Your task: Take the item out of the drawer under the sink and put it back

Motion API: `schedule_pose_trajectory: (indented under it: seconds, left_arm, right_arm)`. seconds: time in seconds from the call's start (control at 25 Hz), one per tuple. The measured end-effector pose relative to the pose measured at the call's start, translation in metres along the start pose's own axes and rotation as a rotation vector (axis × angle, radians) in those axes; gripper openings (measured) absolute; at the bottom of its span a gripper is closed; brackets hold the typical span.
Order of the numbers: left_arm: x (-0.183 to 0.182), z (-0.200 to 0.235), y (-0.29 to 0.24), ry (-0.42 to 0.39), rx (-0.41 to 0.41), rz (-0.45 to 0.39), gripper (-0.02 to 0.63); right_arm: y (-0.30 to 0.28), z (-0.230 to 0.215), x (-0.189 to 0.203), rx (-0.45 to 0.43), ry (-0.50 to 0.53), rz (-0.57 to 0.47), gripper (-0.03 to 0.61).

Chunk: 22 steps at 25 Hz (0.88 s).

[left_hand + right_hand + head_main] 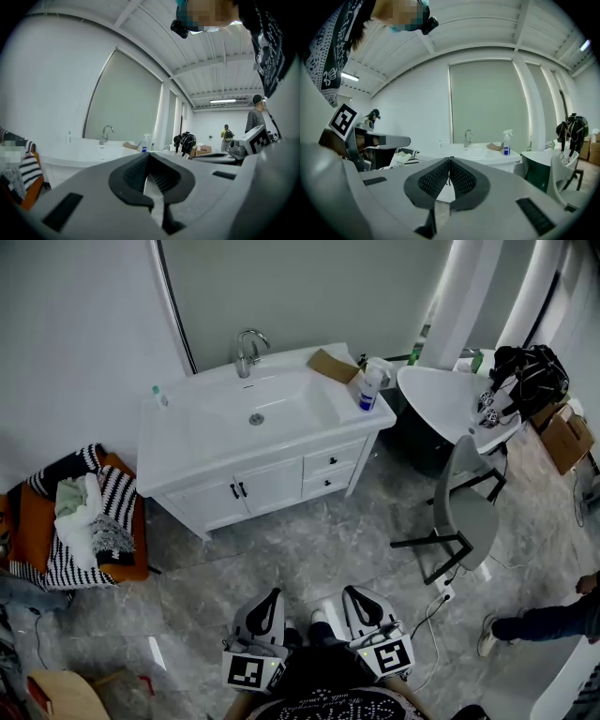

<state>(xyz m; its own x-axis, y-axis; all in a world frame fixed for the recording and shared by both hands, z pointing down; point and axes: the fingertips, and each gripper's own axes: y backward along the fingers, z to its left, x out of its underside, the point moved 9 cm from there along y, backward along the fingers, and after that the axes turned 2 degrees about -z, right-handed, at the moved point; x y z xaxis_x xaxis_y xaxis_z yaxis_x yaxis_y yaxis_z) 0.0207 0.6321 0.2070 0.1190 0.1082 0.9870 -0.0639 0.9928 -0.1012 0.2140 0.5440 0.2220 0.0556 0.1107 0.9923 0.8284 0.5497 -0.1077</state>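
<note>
The left tongs (pixel 271 596) and right tongs (pixel 351 593) are both pressed together with nothing between them, held near, close against the person. Well apart from them on the far side, the drawers (pixel 330 472) under the sink (pixel 258 407) are shut, so the item cannot be seen.

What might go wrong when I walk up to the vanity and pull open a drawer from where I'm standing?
Both the left tool and right tool are shut, so they'd likely bump the small knob on the drawer unless opened first. The spray bottle stands near the counter edge above the drawers; a hard tug may topple it. The cable on the floor beside the chair could catch a foot.
</note>
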Motion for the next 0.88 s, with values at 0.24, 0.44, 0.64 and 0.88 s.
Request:
schedule_pose_trajectory:
  seconds: [0.24,0.44,0.64,0.88]
  left_arm:
    - [0.002,-0.003,-0.005,0.015,-0.012,0.008,0.0]
    - [0.004,-0.009,-0.019,0.014,-0.029,0.003,0.0]
    - [0.009,-0.016,-0.036,0.029,-0.047,-0.017,0.0]
    - [0.009,-0.007,-0.053,0.046,-0.044,-0.002,0.0]
  right_arm:
    - [0.001,-0.01,0.0,-0.02,-0.021,-0.017,0.018]
    - [0.004,-0.033,0.0,-0.032,-0.037,-0.041,0.02]
    - [0.005,-0.057,0.011,-0.029,-0.048,-0.013,0.02]
    - [-0.01,-0.07,0.015,-0.015,-0.066,0.018,0.02]
